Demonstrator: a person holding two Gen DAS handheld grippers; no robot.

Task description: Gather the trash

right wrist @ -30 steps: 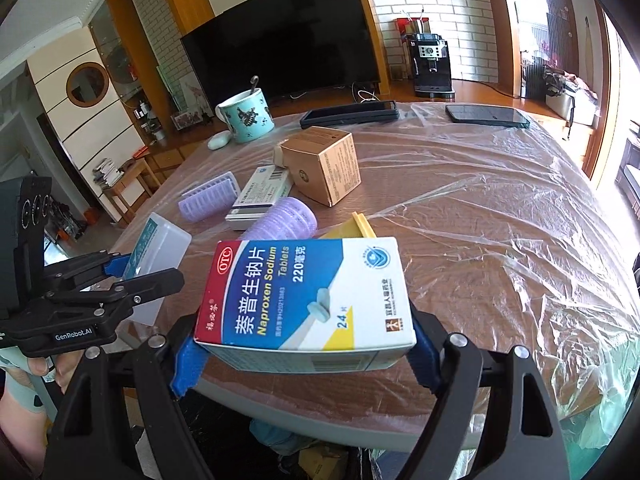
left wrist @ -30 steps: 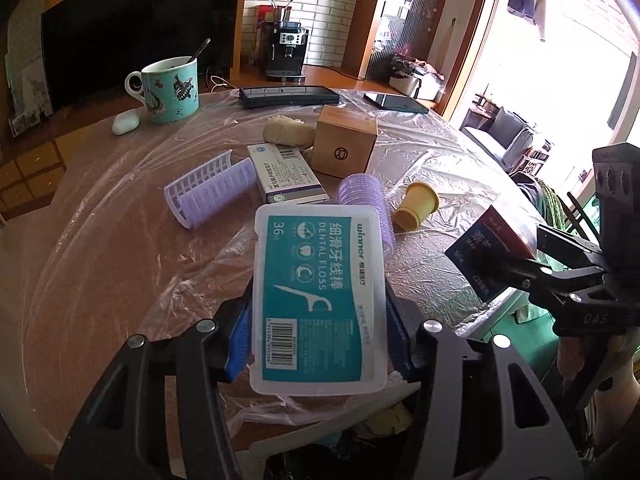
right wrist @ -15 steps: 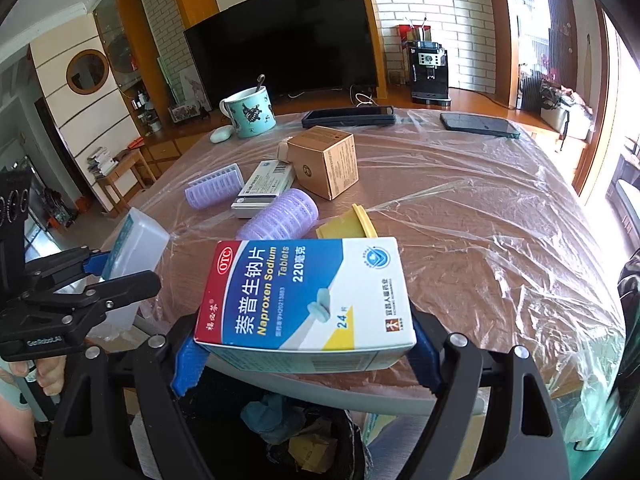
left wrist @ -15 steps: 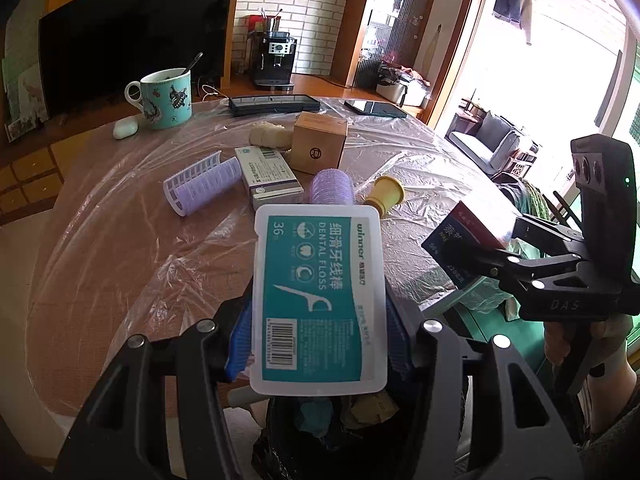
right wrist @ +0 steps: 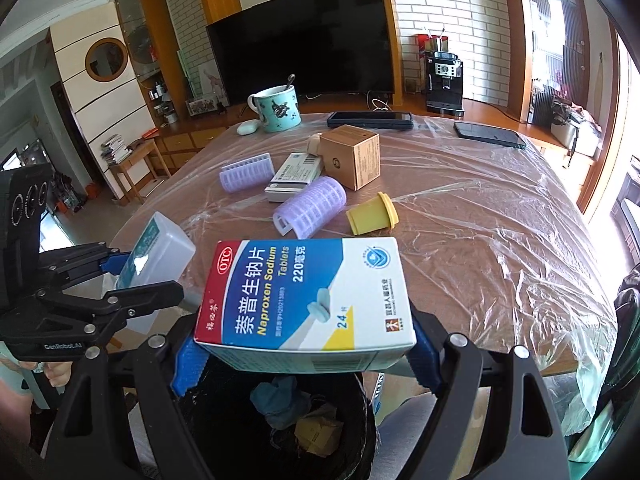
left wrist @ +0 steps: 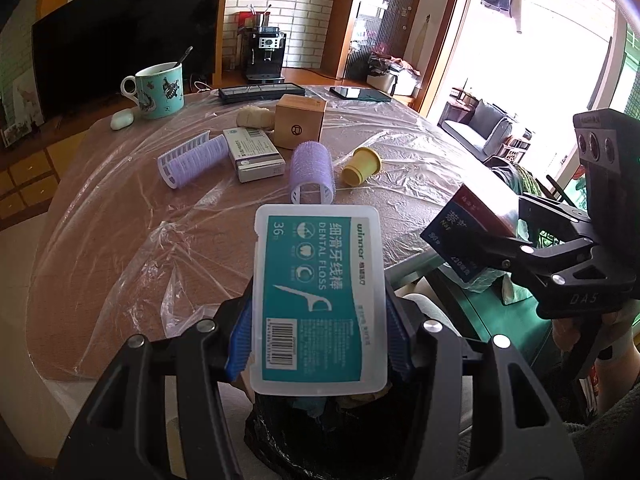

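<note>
Left wrist: left gripper (left wrist: 318, 334) pinching flat translucent plastic dental floss case with teal label (left wrist: 319, 300), held above black bag-lined trash bin (left wrist: 332, 436). Beyond, tabletop (left wrist: 100, 240) under crinkled clear film; two ribbed lilac hair rollers (left wrist: 312, 170), yellow plastic cap (left wrist: 362, 166).

Right wrist: right gripper (right wrist: 306, 358) pinching glossy blue-white cardboard tablet box (right wrist: 306, 300) over same bin (right wrist: 224, 408), crumpled scraps inside. Brick wall, dark television (right wrist: 304, 40) behind.
</note>
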